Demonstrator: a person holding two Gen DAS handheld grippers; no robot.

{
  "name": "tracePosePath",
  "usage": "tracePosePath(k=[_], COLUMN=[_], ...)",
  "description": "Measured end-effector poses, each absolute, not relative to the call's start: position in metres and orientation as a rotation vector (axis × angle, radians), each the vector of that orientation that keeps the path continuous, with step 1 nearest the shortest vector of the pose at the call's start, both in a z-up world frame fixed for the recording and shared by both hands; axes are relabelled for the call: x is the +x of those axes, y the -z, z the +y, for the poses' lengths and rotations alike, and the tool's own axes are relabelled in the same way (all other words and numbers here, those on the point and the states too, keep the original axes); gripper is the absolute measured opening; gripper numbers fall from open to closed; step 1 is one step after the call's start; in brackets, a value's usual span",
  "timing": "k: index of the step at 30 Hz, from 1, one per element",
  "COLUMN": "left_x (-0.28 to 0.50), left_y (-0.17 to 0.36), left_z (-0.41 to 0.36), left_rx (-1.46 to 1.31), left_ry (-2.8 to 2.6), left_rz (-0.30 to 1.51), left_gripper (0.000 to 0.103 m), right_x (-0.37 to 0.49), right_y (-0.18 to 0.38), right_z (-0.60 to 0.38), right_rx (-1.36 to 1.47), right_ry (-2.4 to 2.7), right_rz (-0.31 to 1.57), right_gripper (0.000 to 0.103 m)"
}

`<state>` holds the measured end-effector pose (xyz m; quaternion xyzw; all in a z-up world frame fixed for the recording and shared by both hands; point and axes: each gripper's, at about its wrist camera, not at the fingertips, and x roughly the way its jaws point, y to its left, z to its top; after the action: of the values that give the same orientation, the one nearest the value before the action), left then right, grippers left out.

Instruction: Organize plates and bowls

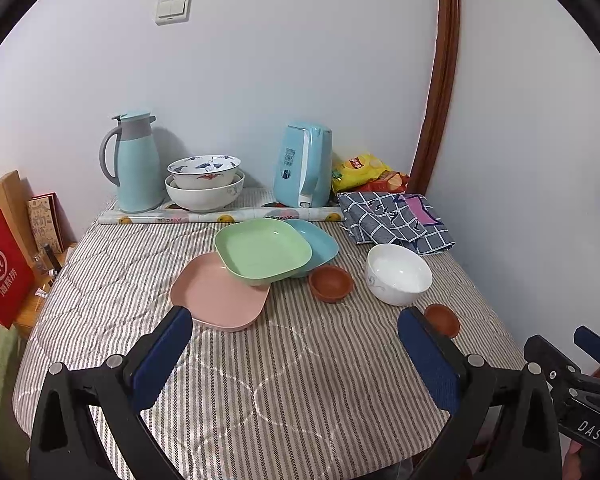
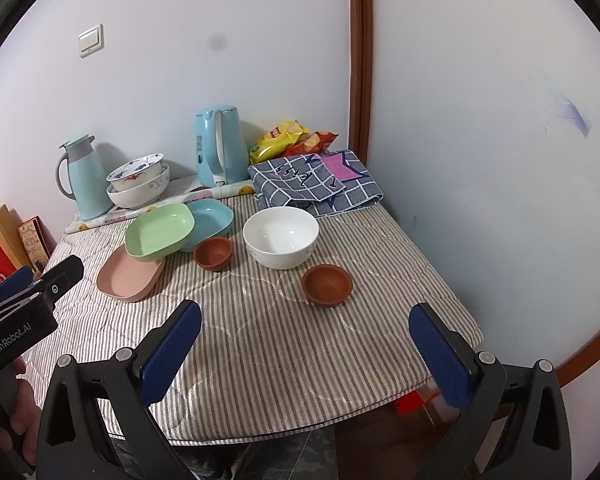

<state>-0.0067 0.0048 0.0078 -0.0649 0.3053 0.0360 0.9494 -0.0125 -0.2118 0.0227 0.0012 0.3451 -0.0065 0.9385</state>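
Note:
On the striped tablecloth lie three square plates: a green plate (image 1: 264,249) (image 2: 159,232) resting tilted on a pink plate (image 1: 219,294) (image 2: 129,274) and a blue plate (image 1: 318,245) (image 2: 211,218). Right of them stand a small brown bowl (image 1: 331,282) (image 2: 213,253), a white bowl (image 1: 398,273) (image 2: 280,236) and a second brown bowl (image 1: 442,319) (image 2: 326,283). Two patterned bowls (image 1: 204,184) (image 2: 139,184) are stacked at the back. My left gripper (image 1: 295,352) hovers open short of the pink plate. My right gripper (image 2: 306,354) hovers open near the front edge, short of the brown bowl.
A teal thermos jug (image 1: 135,162) and a blue kettle (image 1: 304,164) stand by the wall behind a rolled mat (image 1: 219,216). Snack bags (image 1: 364,168) and a folded checked cloth (image 1: 396,220) fill the back right corner. Red and brown bags (image 1: 3,264) stand left of the table.

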Motion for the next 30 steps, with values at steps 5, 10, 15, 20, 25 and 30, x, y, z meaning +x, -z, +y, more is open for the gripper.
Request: tracePosePath(k=[5,10,15,20,25,30], left_x=[-0.0077,-0.0082,-0.0084,-0.0104,-0.0111,-0.0107], left_y=[-0.0079,-0.0077,-0.0077,-0.0075,-0.0072,-0.0075], left_z=[0.0056,0.0055,0.0048,0.0049,0.0045,0.0043], left_rx=[-0.131,-0.130,-0.130,-0.131,-0.131,-0.133], left_ry=[-0.072,-0.073,-0.071,-0.067,-0.068,-0.068], left_rz=[0.618,0.616,0.615,0.610,0.610,0.610], left_gripper=[0.103,0.103,0.103,0.103,0.103,0.103], right_x=[-0.0137,-0.0151,-0.0160,-0.0166,-0.0175,-0.0176], right_y=[-0.0232,-0.0239,-0.0239,-0.0241,-0.0239,-0.0238], right_z=[-0.2122,-0.2115,-0.2108,-0.2104,-0.2107,-0.2097], right_rx=[0.011,0.017,0.017,0.018,0.019,0.016], right_ry=[0.008,0.004,0.004,0.003,0.003,0.003], right_rz=[0.704,0.699,0.700,0.699,0.698,0.696], right_gripper=[0.103,0.103,0.103,0.103,0.103,0.103])
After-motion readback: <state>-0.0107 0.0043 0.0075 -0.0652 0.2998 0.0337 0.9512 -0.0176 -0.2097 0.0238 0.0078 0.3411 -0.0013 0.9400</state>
